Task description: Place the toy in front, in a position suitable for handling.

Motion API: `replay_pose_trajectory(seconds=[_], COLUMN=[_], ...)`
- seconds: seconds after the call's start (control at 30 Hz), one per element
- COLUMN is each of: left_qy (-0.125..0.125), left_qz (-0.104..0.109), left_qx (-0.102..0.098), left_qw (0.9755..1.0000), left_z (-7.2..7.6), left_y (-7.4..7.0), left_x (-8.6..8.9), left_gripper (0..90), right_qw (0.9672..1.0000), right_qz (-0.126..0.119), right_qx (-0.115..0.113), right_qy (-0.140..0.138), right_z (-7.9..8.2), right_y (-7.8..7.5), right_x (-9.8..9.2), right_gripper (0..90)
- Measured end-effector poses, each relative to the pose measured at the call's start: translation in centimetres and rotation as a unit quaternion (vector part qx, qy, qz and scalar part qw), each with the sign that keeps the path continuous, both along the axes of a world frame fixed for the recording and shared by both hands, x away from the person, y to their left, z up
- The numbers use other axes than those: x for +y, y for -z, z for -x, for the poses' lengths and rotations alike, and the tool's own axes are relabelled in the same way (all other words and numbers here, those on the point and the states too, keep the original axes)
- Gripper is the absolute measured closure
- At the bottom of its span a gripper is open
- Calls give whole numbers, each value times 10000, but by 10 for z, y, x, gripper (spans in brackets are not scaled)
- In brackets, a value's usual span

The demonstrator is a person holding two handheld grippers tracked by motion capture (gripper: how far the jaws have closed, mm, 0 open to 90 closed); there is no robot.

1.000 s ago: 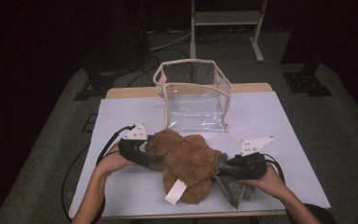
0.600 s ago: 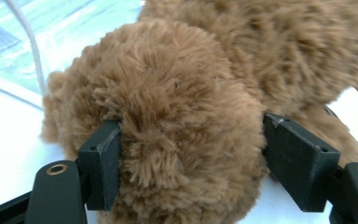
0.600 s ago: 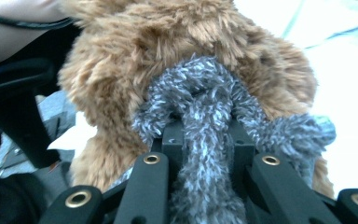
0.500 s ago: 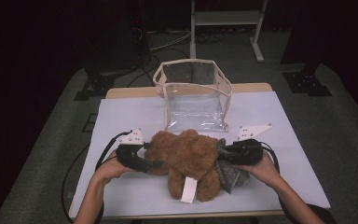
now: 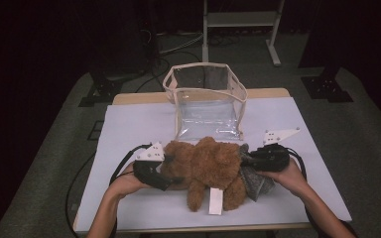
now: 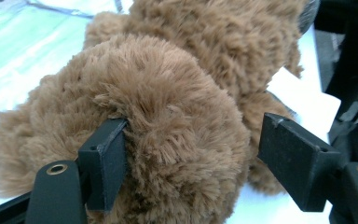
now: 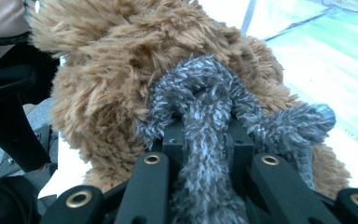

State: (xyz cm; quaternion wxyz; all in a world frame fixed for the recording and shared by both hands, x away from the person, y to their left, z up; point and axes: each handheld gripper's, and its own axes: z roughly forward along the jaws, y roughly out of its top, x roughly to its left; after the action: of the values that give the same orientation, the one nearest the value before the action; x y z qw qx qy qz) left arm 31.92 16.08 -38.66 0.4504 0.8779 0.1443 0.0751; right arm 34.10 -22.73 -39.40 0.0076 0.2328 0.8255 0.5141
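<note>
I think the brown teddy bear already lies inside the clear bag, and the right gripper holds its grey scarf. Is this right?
Not quite. The teddy bear lies on the table, in front of the clear bag, not inside it; the high view shows this. The rest holds: the right gripper is shut on the grey scarf.

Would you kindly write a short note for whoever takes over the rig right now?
Left hand-held gripper: jaws set around one end of the brown teddy bear; one pad digs into the fur, the other stands clear, so no firm grip. They have just been closing.
Right hand-held gripper: shut on the grey scarf at the bear's other end.
Things: the bear lies on the white table cover, just in front of the clear bag, which stands open.
Done: both ends taken in hand.
Left: probably lift the bear into the bag; it is not in yet.
</note>
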Motion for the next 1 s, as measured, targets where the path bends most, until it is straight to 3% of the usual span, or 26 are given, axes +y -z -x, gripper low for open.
replay_pose_trajectory(seconds=[0.13,0.5,0.6,0.7,0.73,0.8,0.9,1.0], left_qy=[-293,-532,-533,-460,-409,-378,-386,-328], left_qz=[-215,-121,-105,-149,-118,-109,184,202], left_qx=[-232,-495,-446,-267,-106,-4,204,280], left_qw=[9991,9973,9975,9985,9990,9992,9989,9989], left_z=[-3,-15,-20,-25,-27,-26,-24,-19], left_y=[-3,-1,1,7,11,16,18,16], left_x=[12,29,30,28,27,24,23,23], left_gripper=[245,170,143,136,139,181,264,320], right_qw=[10000,10000,10000,10000,10000,10000,9999,9999], right_qz=[60,94,72,59,63,52,62,-51], right_qx=[-32,-3,25,23,19,36,57,104], right_qy=[-7,23,41,-4,-22,-52,-93,-112], right_z=[2,6,6,5,4,1,-3,-4], right_y=[0,6,8,8,8,8,8,7], right_x=[1,-4,-6,-3,-1,2,7,7], right_gripper=[740,726,725,726,727,727,732,741])
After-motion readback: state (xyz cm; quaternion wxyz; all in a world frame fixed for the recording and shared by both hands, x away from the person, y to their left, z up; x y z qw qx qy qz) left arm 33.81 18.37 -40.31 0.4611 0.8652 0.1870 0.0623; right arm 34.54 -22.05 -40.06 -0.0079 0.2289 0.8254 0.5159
